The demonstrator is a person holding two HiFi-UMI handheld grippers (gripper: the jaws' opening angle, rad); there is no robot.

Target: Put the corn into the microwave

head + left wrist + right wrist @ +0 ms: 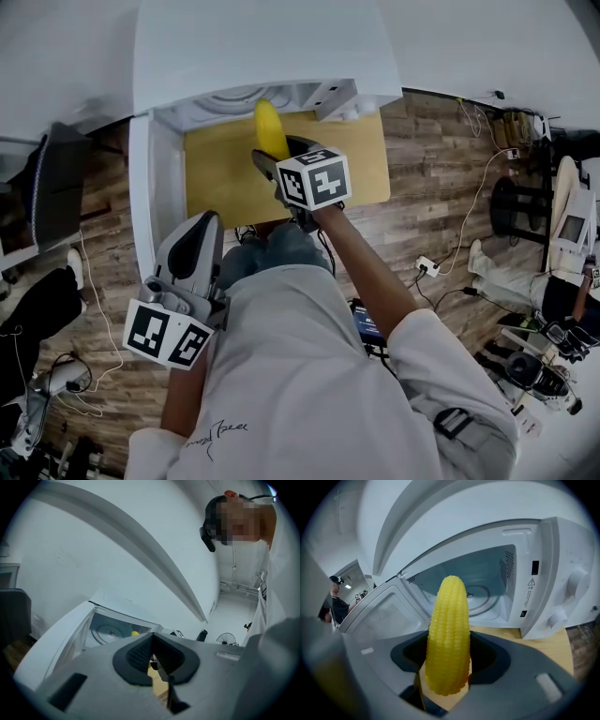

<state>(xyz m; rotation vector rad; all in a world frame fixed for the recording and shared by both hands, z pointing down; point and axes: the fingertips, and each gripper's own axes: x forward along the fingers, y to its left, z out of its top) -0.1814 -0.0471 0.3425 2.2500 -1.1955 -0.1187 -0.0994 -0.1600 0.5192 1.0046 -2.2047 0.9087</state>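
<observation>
Right gripper [448, 670]: jaws clamped on the corn cob [449, 630], tip leading toward the cavity.
Corn: just outside the open microwave [543, 573].
Left gripper [154, 660]: jaws together, empty, parked clear.

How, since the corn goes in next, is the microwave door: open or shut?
Open: the door stands out left, baring cavity and turntable behind the corn.

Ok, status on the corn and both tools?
Right tool shut on corn, at microwave mouth, not yet inside. Left tool shut, empty. Door open, path clear.
</observation>
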